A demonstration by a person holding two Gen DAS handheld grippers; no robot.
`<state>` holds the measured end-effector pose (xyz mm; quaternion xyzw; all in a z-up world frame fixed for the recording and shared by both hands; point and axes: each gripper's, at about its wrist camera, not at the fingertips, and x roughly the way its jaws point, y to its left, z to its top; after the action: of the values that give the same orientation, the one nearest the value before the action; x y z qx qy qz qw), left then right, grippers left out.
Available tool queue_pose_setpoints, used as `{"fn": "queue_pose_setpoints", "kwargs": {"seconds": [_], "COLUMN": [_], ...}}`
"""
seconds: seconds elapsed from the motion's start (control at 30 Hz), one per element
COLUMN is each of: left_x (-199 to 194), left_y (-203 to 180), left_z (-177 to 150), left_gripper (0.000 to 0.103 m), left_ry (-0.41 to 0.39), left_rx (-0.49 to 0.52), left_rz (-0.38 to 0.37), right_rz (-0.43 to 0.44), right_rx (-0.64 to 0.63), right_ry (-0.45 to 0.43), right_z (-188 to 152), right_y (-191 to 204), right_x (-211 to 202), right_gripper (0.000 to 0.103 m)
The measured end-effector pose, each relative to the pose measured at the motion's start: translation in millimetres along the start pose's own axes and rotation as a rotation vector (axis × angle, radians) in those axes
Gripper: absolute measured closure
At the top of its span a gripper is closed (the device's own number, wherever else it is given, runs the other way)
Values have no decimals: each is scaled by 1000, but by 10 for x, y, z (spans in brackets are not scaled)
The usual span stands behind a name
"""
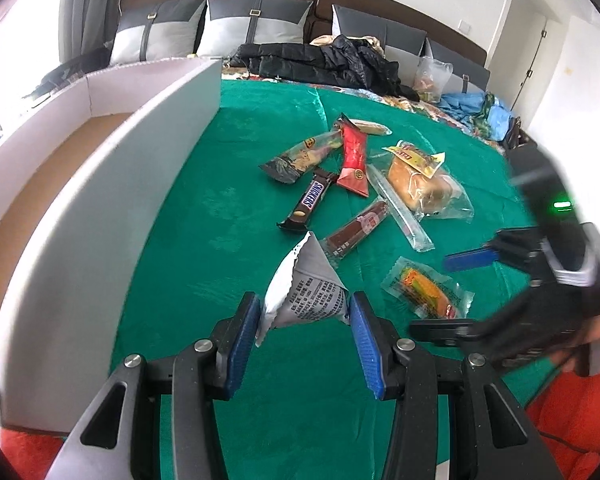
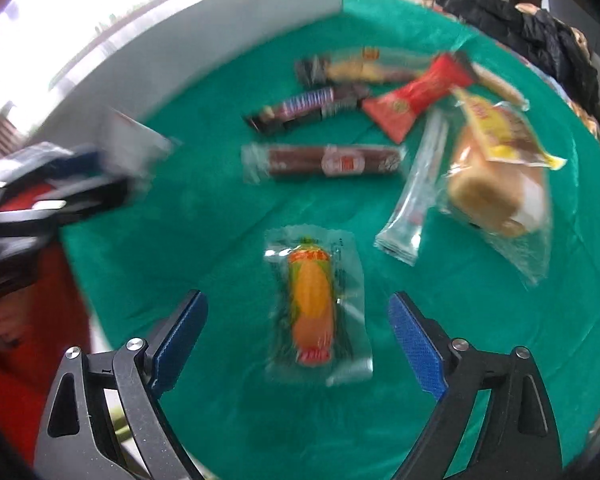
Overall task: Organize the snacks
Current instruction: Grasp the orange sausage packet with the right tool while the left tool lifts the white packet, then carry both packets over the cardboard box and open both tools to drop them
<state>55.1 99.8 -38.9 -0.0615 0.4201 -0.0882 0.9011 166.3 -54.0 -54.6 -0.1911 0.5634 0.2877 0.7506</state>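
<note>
- The left gripper [image 1: 303, 324] grasps a grey-and-white triangular snack pouch [image 1: 304, 288] between its blue pads, just beside the white cardboard box [image 1: 112, 184]
- The right gripper [image 2: 298, 332] is released, jaws wide, hovering over a clear-wrapped corn sausage [image 2: 314, 304] that lies flat on the green cloth [image 2: 204, 208]
- Beyond lie a Snickers bar [image 1: 310, 200], a red packet [image 1: 354, 160] and bagged bread [image 1: 424, 186]

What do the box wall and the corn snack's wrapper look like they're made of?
The box wall looks like stiff white board, matte and flat, with a brown, cardboard-like floor inside. The corn snack's wrapper looks like thin clear plastic film, glossy, with crimped ends, and the yellow contents show through.
</note>
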Motion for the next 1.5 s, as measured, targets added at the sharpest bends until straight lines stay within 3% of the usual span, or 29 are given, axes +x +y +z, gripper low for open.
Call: {"fn": "queue_pose_setpoints", "kwargs": {"seconds": [0.03, 0.07, 0.1, 0.23, 0.3, 0.33, 0.37, 0.53, 0.67, 0.87, 0.9, 0.97, 1.03, 1.07, 1.2, 1.3, 1.37, 1.4, 1.43, 1.47, 1.5], "left_x": [-18, -30, -27, -1, -10, -20, -13, 38, 50, 54, 54, 69, 104, 119, 194, 257, 363, 417, 470, 557, 552], "left_y": [-14, -32, -38, -72, -86, -93, -95, -50, 10, 91, 85, 88, 113, 139, 165, 52, -106, -171, -211, -241, -252], "left_z": [-3, -7, -7, 8, 10, 13, 18, -4, -7, -13, -11, -14, -16, -25, -69, -98, -135, -154, -169, -187, -180], "left_gripper": [57, 57, 57, 57, 58, 66, 93, 95, 101, 101, 99, 82, 18, 13, 13, 13, 13, 21, 58, 64, 67], "left_ry": [0, 2, 6, 20, 19, 16, 28, 51, 53, 40, 36, 19, 25, 27, 56, 64, 80, 87, 98, 130, 113], "left_rx": [9, 21, 29, 49, 57, 63, 71, 64, 36, 11, 10, 6, -12, -27, -48, -4, 74, 110, 135, 152, 149], "left_rz": [16, 31, 44, 84, 95, 101, 102, 89, 42, 6, 13, 43, 73, 83, 29, 2, 24, 43, 51, 57, 58], "right_rz": [0, 7, -30, 21, 27, 22, 20, 12, 14, 67, 78, 108, 146, 162, 189, 203, 211, 213, 214, 213, 212], "right_rx": [8, 14, 19, 139, 179, 194, 201, 212, 252, 341, 351, 376, 405, 417, 426, 429, 433, 436, 438, 438, 439], "right_ry": [20, 27, 27, 13, -20, -33, -40, -65, -83, -116, -121, -134, -147, -154, -174, -186, -194, -197, -199, -200, -201], "right_z": [34, -6, -16, -19, -4, -1, 2, -200, -240, -412, -430, -472, -505, -521, -560, -582, -589, -592, -595, -595, -596], "right_y": [-12, -31, -62, -276, -378, -420, -444, -325, -355, -368, -365, -380, -391, -398, -380, -371, -373, -375, -375, -378, -379], "right_x": [92, 84, 91, -82, -228, -296, -337, -660, -613, -606, -626, -643, -662, -668, -723, -765, -792, -801, -811, -815, -825], "right_gripper": [17, 44, 58, 80, 82, 82, 82, 82, 82, 82, 82, 82, 82, 82, 82, 82, 82, 82, 82, 82, 82]}}
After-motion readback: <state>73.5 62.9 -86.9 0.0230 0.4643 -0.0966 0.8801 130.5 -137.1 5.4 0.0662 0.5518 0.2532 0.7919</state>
